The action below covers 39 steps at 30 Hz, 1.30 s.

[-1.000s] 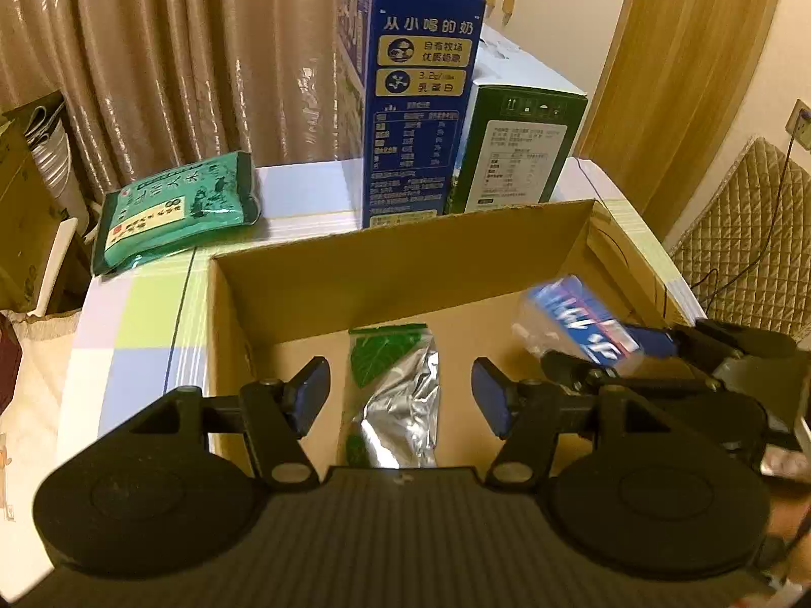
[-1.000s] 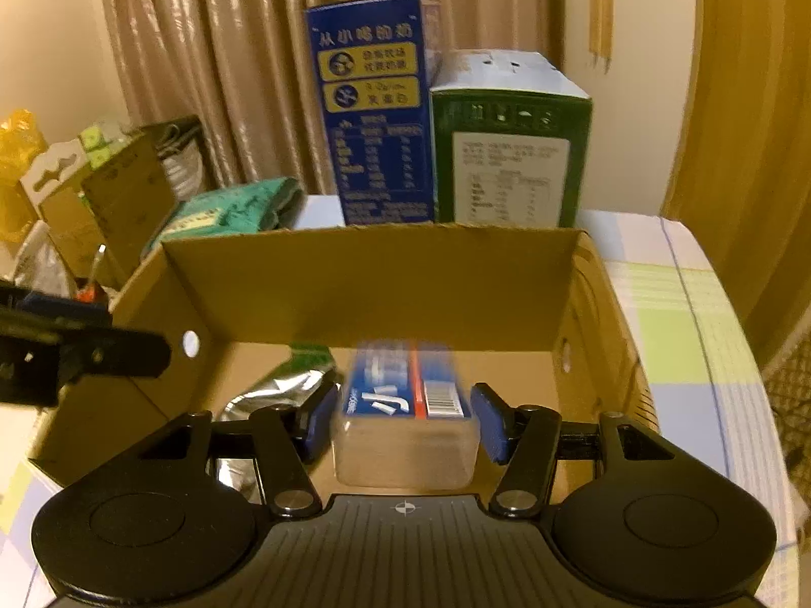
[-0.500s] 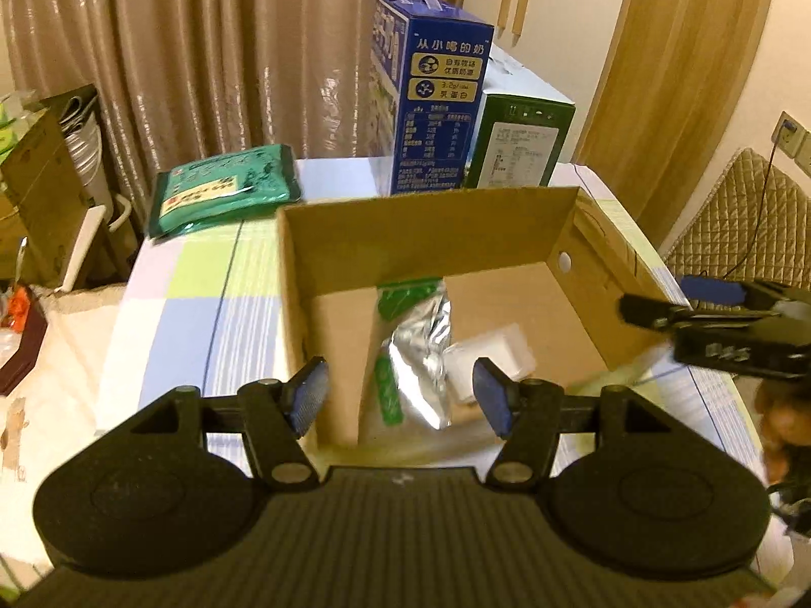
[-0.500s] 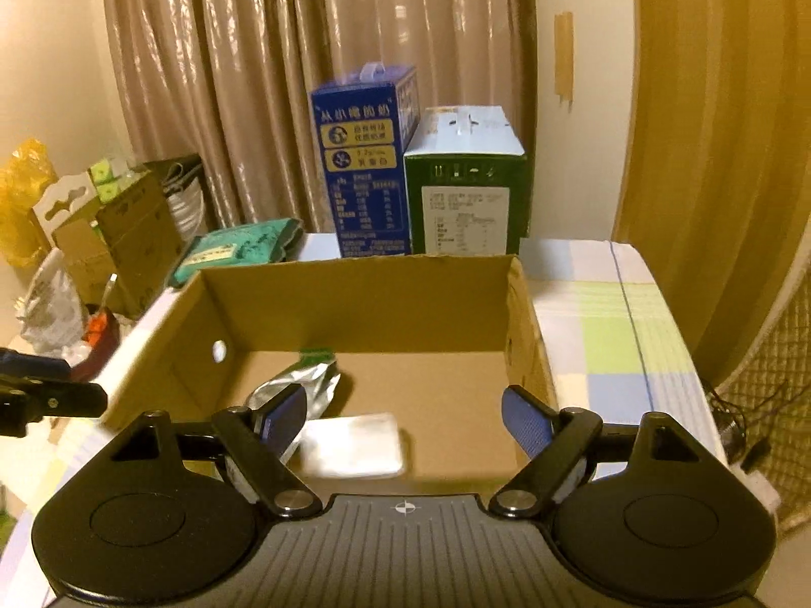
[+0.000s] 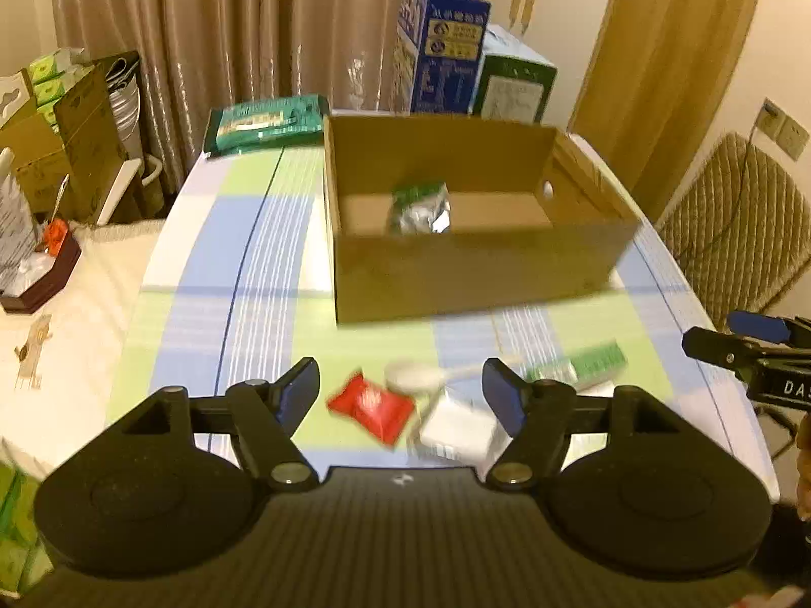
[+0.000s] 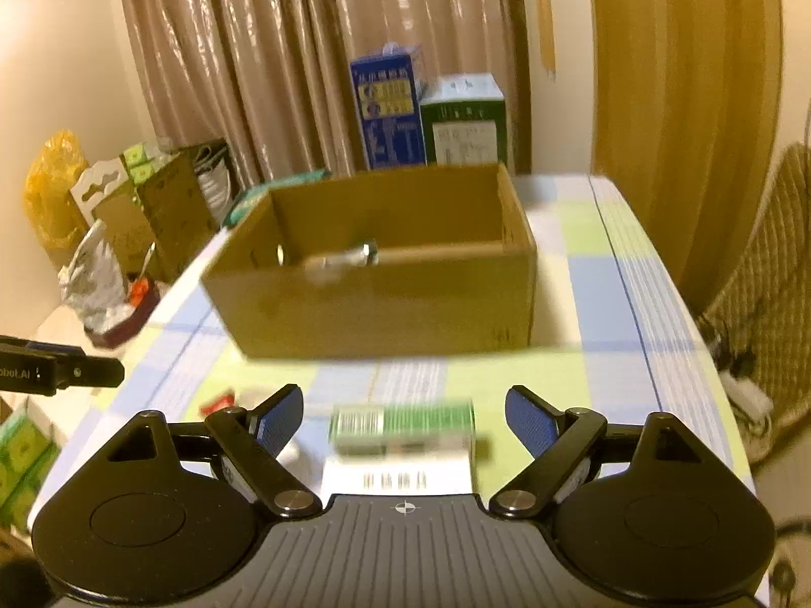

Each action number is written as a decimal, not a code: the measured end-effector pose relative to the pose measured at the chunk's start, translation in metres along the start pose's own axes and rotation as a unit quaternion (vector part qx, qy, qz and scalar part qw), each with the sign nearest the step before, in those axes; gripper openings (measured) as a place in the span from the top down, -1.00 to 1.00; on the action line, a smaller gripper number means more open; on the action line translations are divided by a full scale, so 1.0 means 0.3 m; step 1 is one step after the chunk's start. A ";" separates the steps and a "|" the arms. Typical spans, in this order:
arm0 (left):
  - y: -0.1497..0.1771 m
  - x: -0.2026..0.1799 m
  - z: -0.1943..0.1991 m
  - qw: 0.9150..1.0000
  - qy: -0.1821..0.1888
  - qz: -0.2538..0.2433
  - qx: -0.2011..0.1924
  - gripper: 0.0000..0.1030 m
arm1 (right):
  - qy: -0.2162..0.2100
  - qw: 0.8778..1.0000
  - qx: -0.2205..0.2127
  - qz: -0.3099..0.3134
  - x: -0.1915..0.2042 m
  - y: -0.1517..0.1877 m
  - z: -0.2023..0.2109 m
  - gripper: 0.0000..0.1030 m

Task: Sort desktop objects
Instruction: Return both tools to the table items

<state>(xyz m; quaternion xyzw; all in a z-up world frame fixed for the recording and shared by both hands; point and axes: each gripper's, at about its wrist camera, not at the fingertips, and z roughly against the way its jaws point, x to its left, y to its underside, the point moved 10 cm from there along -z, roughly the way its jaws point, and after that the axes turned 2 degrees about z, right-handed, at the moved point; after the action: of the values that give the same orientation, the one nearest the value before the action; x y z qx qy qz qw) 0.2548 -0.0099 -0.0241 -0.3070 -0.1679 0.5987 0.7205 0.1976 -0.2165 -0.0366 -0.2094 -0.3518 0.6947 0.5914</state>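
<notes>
Cardboard box (image 5: 471, 273) holds one foil pouch (image 5: 419, 209) (visible). Red packet (image 5: 371, 408) and green box (image 6: 403, 428) remain on table. Left gripper (image 5: 400, 395) and right gripper (image 6: 404, 418) are both empty, jaws opening.

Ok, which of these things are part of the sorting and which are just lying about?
Part of the job:
- cardboard box
- foil pouch in the box
- red packet
- white packet
- green and white box

Just lying about:
- blue carton
- green carton
- green bag behind the box
</notes>
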 end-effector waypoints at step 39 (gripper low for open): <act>0.523 -0.284 -0.251 0.992 0.036 -0.047 0.111 0.24 | -0.014 0.991 0.091 0.093 -0.027 0.422 -0.068 -0.44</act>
<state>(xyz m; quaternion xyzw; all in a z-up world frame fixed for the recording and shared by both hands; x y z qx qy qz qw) 0.1622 -0.0957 -0.1712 -0.2381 -0.0881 0.5673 0.7834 0.1284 -0.2261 -0.1445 -0.1768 -0.2744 0.7786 0.5359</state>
